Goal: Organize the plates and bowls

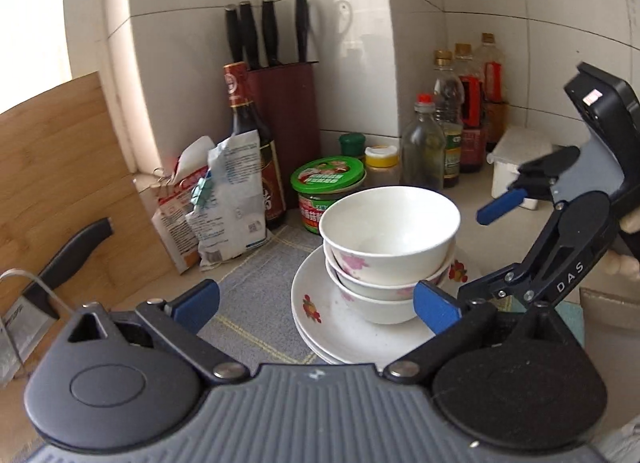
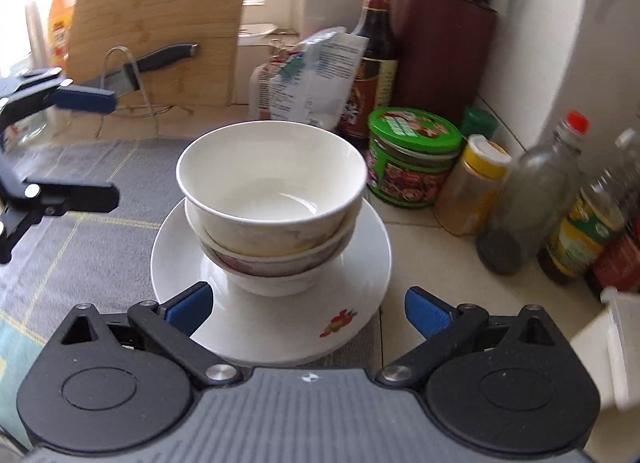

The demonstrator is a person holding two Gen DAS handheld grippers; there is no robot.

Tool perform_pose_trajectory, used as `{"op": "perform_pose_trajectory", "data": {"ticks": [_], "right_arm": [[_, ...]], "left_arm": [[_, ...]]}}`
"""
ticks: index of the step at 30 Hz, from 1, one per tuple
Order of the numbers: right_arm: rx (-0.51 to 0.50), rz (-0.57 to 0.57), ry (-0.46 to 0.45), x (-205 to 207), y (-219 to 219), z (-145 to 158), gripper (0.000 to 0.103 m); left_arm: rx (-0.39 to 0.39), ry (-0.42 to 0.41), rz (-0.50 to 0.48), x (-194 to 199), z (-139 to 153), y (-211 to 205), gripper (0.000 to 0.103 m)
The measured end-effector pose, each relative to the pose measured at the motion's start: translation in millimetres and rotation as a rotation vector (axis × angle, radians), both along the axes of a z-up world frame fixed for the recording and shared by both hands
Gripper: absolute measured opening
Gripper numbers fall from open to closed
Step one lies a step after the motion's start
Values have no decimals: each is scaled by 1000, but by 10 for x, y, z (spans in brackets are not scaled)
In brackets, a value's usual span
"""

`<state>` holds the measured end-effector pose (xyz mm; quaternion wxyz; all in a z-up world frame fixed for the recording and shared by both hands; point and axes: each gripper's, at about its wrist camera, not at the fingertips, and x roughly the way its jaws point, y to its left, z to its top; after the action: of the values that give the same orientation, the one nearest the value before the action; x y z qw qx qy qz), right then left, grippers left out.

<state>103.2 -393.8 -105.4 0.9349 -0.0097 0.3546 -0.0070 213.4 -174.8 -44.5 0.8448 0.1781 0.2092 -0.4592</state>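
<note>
Three white bowls with pink flowers (image 1: 390, 239) are nested in a stack on stacked white plates (image 1: 340, 327) with a red flower print. They stand on a grey checked cloth (image 1: 256, 303). My left gripper (image 1: 316, 307) is open and empty, just in front of the stack. My right gripper (image 1: 476, 263) shows at the right of the left wrist view, open. In the right wrist view the bowl stack (image 2: 272, 199) and plates (image 2: 360, 263) sit in front of my open, empty right gripper (image 2: 308, 307). The left gripper (image 2: 96, 147) shows at the left edge.
A dark sauce bottle (image 1: 248, 143), a maroon knife block (image 1: 280, 103), paper packets (image 1: 216, 203), a green-lidded jar (image 1: 328, 187) and several bottles (image 1: 448, 131) crowd the tiled corner behind. A wooden board (image 1: 60, 191) and a cleaver (image 1: 60, 263) stand at the left. A white box (image 1: 516, 159) is at the right.
</note>
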Motion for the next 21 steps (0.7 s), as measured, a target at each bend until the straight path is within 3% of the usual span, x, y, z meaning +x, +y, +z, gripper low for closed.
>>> {"op": "perform_pose_trajectory", "data": {"ticks": [5, 9, 11, 15, 21], "right_arm": [[54, -238, -2, -324, 227, 147, 103], [29, -375, 12, -511, 513, 268, 103], [21, -393, 2, -634, 662, 337, 103], [6, -435, -17, -826, 896, 450, 103], [12, -468, -39, -978, 1056, 547, 103]], "left_arm": [[22, 73, 191, -150, 52, 126, 102], [79, 109, 250, -283, 158, 208, 102], [103, 97, 271, -383, 212, 259, 102], [58, 128, 245, -522, 341, 425, 102], [49, 113, 259, -639, 441, 578, 102]]}}
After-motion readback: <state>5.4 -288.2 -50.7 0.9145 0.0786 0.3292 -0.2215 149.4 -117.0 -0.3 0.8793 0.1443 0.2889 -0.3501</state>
